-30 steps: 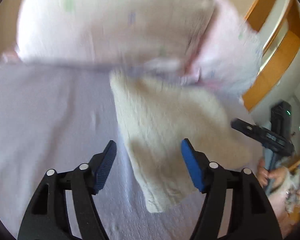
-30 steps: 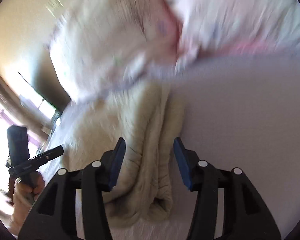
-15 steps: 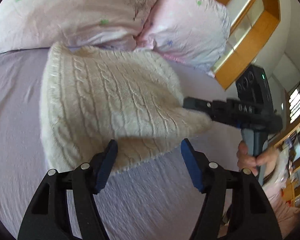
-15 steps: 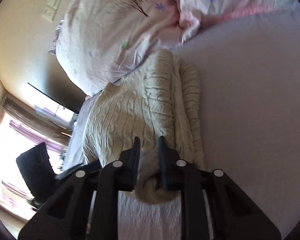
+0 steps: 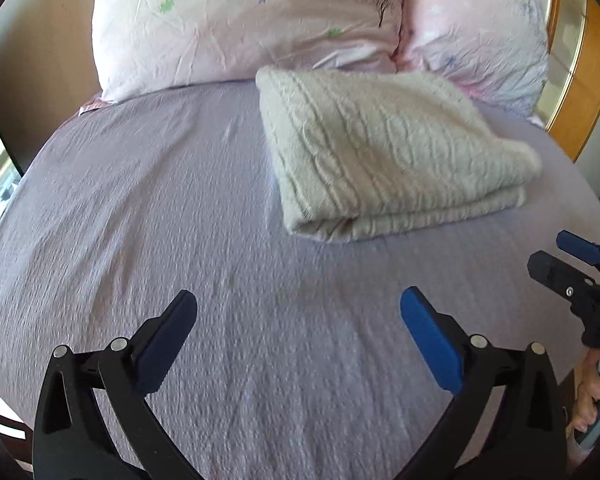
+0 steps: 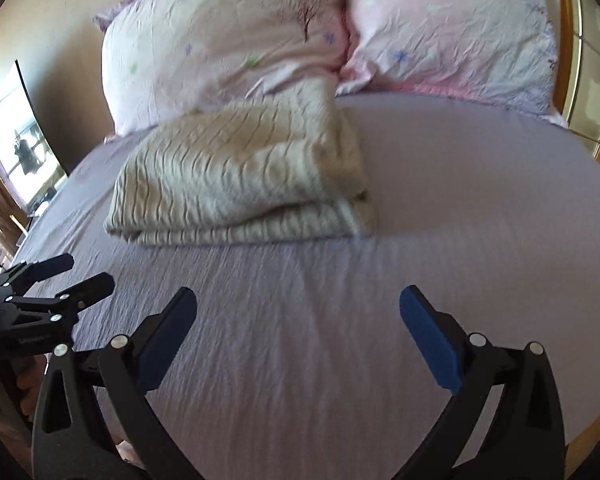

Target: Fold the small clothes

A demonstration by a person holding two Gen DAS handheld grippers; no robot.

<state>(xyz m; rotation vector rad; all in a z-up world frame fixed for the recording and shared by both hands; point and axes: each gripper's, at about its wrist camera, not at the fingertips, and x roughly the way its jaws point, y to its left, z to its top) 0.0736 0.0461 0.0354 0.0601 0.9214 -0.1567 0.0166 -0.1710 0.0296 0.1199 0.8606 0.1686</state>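
Observation:
A cream cable-knit sweater (image 5: 384, 156) lies folded in a thick rectangle on the lilac bed sheet (image 5: 180, 208), close to the pillows. It also shows in the right wrist view (image 6: 244, 176). My left gripper (image 5: 298, 326) is open and empty, held back from the sweater above the sheet. My right gripper (image 6: 298, 324) is open and empty too, also well short of the sweater. Each gripper shows in the other's view: the right one at the right edge (image 5: 580, 268), the left one at the left edge (image 6: 56, 280).
Two pink floral pillows (image 5: 244, 24) (image 5: 476, 36) lean at the head of the bed behind the sweater. A wooden headboard or frame (image 5: 596, 80) stands at the right. A window (image 6: 24, 148) is at the left.
My right gripper, shut on the sweater's edge half a second ago, has let go and opened. Both grippers have pulled back, and the sweater now rests folded on the sheet.

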